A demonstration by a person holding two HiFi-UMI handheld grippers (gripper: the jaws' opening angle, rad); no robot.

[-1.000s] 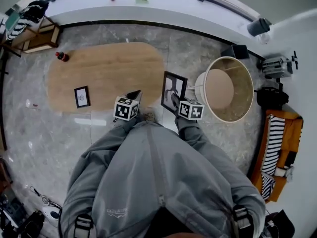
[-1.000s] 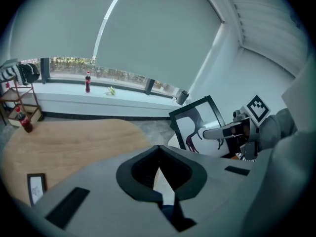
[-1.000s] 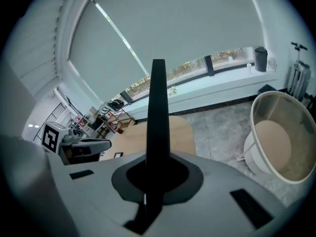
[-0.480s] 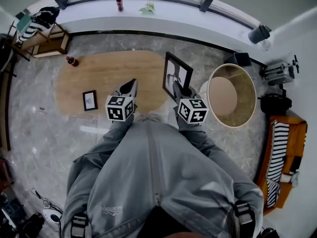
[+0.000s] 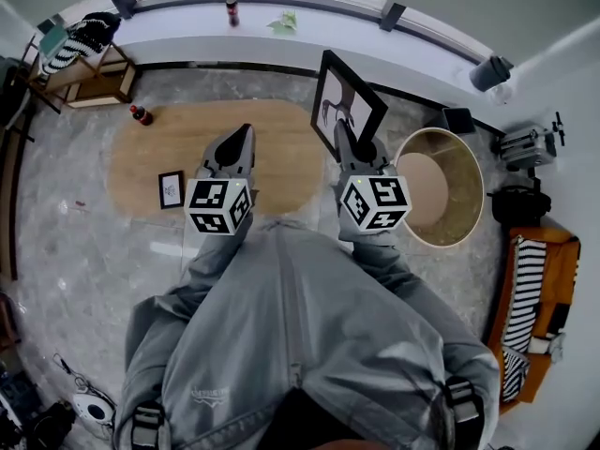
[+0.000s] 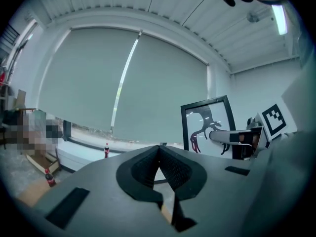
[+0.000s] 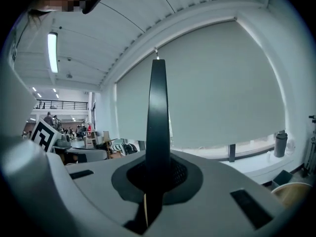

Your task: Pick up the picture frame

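Picture frame (image 5: 343,97) upright, edge-on, clamped between right gripper (image 5: 345,137) jaws

Light's pretty good here, bright and flat. Most of it is daylight coming through the big pale blind (image 6: 123,83), so in both gripper views anything in front of it goes darkish, and the edge of the picture frame (image 7: 158,107) is basically a black silhouette. There's also a strip light (image 7: 53,52) on the ceiling, blown out white. In the left gripper view the frame's glass picks up a bit of pale glare near its top. My own jaws sit so close to the lens they're soft and fuzzy. Heavy fisheye everywhere: black corners, bowed lines, and in the head view the window sill (image 5: 187,28) curves right round. The shiny floor (image 5: 75,242) shows a pale streak of reflection, and shadows are faint.
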